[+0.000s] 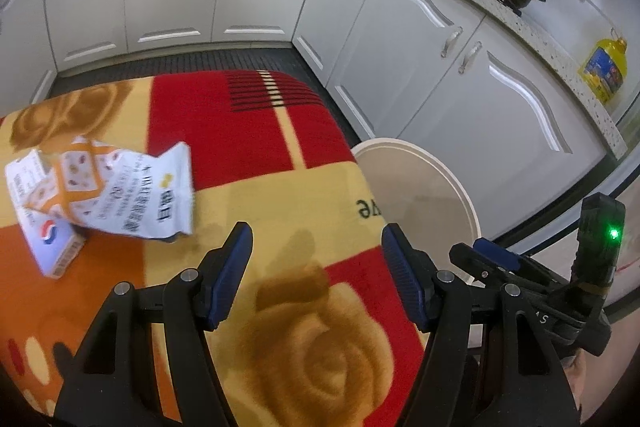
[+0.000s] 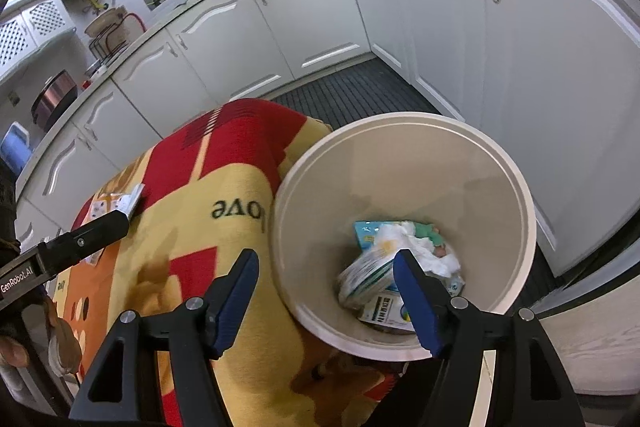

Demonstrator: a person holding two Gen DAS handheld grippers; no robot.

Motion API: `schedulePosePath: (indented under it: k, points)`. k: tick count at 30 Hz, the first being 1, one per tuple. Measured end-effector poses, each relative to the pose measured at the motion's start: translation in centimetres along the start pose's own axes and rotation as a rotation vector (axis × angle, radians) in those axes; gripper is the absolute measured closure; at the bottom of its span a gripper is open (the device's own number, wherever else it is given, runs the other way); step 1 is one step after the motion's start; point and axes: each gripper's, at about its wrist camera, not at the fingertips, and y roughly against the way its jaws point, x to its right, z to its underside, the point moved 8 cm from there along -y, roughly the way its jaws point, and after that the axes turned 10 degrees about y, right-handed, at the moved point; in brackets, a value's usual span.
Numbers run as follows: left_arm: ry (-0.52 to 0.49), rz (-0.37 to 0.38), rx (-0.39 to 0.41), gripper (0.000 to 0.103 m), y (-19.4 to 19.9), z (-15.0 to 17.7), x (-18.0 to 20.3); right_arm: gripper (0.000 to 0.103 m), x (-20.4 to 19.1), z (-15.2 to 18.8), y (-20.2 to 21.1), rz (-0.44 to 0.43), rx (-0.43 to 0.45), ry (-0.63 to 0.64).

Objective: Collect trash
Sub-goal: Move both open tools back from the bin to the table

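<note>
Bin: I see it on the floor just right of the blanket-covered table, with trash already inside.
Remaining trash: crumpled snack bag lying over a small carton, far left on the table.
Bearing: bag lies up-left of my left gripper; its long axis runs left to right.
Nearer arm: left, I judge.
Left gripper: wide, empty.
Right gripper: wide, empty, over the bin's near rim.
View difference: only the right wrist shows the bin's contents; the left shows the bag whole.

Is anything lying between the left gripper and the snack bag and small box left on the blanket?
Nothing visible: the left gripper stands open and empty, and only bare blanket separates it from the crumpled bag and small box on its left.
</note>
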Motion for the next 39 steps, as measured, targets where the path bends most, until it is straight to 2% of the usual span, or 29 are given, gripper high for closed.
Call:
schedulePosePath:
  k: [3, 6, 11, 21, 28, 33, 39]
  points:
    - [0.012, -0.013, 0.01, 0.037, 0.8, 0.0, -1.1, 0.035, -1.6, 0.0, -0.1, -0.014, -0.003, 0.025]
    - [0.029, -0.029, 0.019, 0.037, 1.7, 0.1, -2.4, 0.03, -3.2, -0.1, -0.2, -0.03, -0.006, 0.051]
    - [0.067, -0.064, 0.037, 0.037, 3.6, 0.3, -5.8, 0.029, -6.3, -0.3, -0.5, -0.068, -0.009, 0.097]
    - [0.178, -0.186, 0.059, 0.037, 7.7, 1.2, -16.5, 0.026, -14.7, -1.7, -3.2, -0.169, -0.042, 0.256]
    - [0.276, -0.225, 0.065, 0.037, 9.0, 1.5, -21.9, 0.026, -21.7, -2.2, -5.8, -0.222, -0.066, 0.419]
    - [0.294, -0.228, 0.066, 0.037, 9.1, 1.2, -23.1, 0.026, -25.4, -3.0, -8.2, -0.222, -0.072, 0.52]
    - [0.324, -0.219, 0.052, 0.037, 8.3, 0.4, -24.0, 0.028, -27.4, -4.7, -12.6, -0.108, -0.065, 0.656]
